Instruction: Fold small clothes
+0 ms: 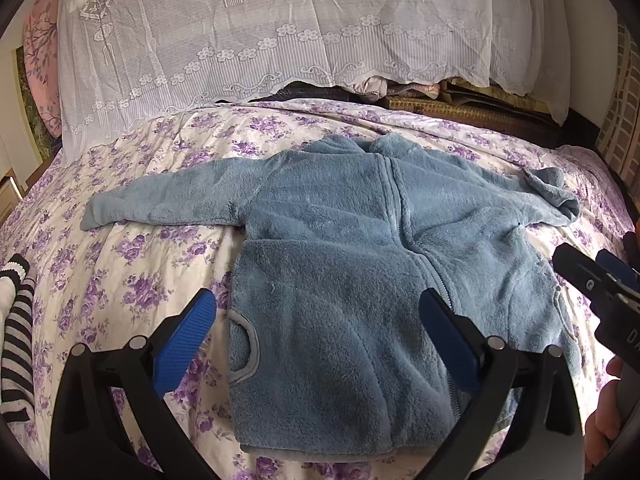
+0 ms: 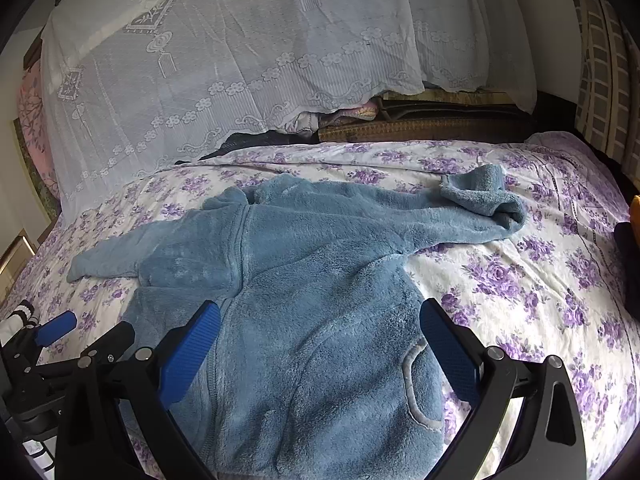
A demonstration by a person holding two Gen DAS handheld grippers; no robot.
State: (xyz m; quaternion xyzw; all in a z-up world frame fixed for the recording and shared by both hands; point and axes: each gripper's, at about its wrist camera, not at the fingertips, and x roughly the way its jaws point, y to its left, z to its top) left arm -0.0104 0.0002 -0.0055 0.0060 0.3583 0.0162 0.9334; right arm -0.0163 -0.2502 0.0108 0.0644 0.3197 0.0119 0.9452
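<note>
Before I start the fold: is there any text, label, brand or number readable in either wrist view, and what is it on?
"DA": white letters on the black body of the right gripper at the left wrist view's right edge; the rest is cut off by the frame.
Blue fleece jacket: no tag or print visible.
Floral bedspread and lace cloth: patterns only, no words.

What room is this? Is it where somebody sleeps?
Most likely a bedroom. A blue fleece jacket lies spread on a bed with a purple-flowered quilt, and a white lace cloth covers a pile of what looks like bedding at the far side.
</note>
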